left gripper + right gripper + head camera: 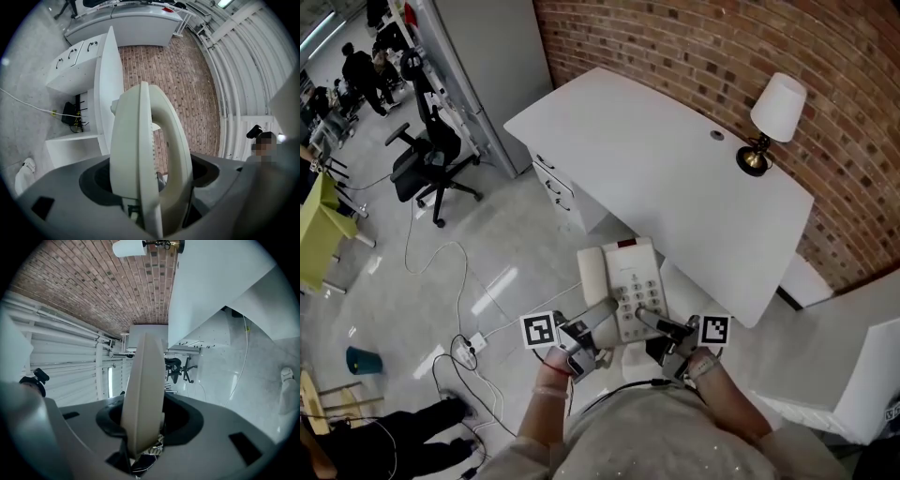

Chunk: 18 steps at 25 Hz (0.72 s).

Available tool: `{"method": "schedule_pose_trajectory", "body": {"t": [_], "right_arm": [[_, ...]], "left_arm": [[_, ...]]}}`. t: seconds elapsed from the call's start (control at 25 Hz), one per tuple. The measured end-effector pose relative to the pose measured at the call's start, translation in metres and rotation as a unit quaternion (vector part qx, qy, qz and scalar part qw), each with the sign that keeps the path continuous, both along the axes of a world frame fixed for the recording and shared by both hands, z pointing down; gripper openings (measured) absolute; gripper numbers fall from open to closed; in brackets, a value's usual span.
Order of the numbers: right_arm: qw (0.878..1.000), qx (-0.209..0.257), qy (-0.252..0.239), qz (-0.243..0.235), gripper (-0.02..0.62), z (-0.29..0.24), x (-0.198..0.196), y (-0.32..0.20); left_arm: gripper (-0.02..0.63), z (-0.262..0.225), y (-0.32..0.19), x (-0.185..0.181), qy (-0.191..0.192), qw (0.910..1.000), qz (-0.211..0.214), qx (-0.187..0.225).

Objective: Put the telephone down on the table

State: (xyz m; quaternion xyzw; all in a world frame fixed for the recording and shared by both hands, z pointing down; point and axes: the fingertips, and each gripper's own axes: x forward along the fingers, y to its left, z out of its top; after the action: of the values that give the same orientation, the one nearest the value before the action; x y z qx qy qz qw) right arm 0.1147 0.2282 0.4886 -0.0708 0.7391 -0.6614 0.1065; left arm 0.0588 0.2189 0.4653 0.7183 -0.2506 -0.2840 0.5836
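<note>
Telephone (623, 286) is pinched at both sides by left gripper (602, 317) and right gripper (651, 322) jaws, held level for set-down on counter (656, 159).

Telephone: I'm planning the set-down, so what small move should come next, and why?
Probably carry the telephone forward over the table before lowering: both the left gripper and right gripper clamp it, but it appears to hang over the floor, short of the table's near edge.

The table (656, 169) lies wide open ahead; only a lamp (776, 112) stands at its far right corner, close by the brick wall (675, 47).
</note>
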Motion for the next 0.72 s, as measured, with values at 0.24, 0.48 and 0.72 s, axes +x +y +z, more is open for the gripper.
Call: {"method": "schedule_pose_trajectory", "body": {"t": [0.24, 0.48, 0.72], "right_arm": [[1.000, -0.013, 0.011, 0.005, 0.165, 0.010, -0.002, -0.057], [1.000, -0.026, 0.012, 0.006, 0.165, 0.020, -0.004, -0.107], [0.999, -0.046, 0.017, 0.002, 0.165, 0.030, -0.010, -0.141]], "left_arm": [[0.402, 0.008, -0.057, -0.004, 0.001, 0.9999, 0.005, -0.013], [0.402, 0.020, -0.108, -0.006, 0.005, 0.9997, 0.005, -0.025], [0.402, 0.030, -0.143, -0.013, 0.010, 0.9991, -0.003, -0.040]]}}
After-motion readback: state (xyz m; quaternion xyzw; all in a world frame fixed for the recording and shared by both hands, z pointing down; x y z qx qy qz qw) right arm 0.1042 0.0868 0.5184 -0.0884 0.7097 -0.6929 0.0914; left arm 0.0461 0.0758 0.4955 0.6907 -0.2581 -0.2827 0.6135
